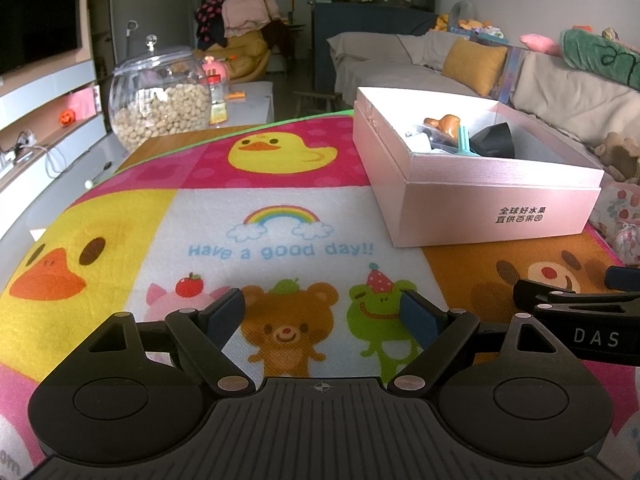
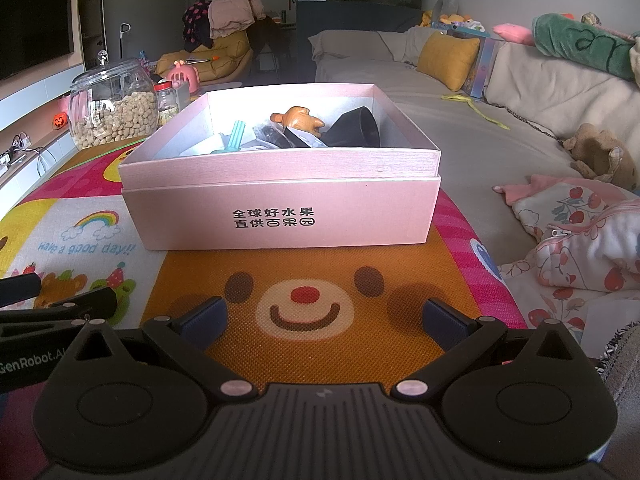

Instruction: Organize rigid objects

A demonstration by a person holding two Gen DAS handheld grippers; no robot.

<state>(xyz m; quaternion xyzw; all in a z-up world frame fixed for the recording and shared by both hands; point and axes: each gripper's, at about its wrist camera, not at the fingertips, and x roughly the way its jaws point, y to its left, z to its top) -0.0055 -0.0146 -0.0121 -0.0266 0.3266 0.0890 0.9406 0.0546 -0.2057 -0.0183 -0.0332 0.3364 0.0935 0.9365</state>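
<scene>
Both claws empty, low over cartoon mat (image 1: 280, 216) on counter: left claw (image 1: 322, 318) fingers apart, right claw (image 2: 325, 316) fingers apart, facing pink box (image 2: 280, 216). Rigid objects gathered inside box: brown figurine (image 2: 298, 119), black cup (image 2: 358, 128), teal tool (image 2: 236, 136). Mat otherwise bare, suggesting sorting near done.

The pink box's (image 2: 280, 216) front wall hides the lower parts of the brown figurine (image 2: 298, 119), teal tool (image 2: 236, 136) and black cup (image 2: 358, 128); pale items beneath them cannot be identified.
</scene>
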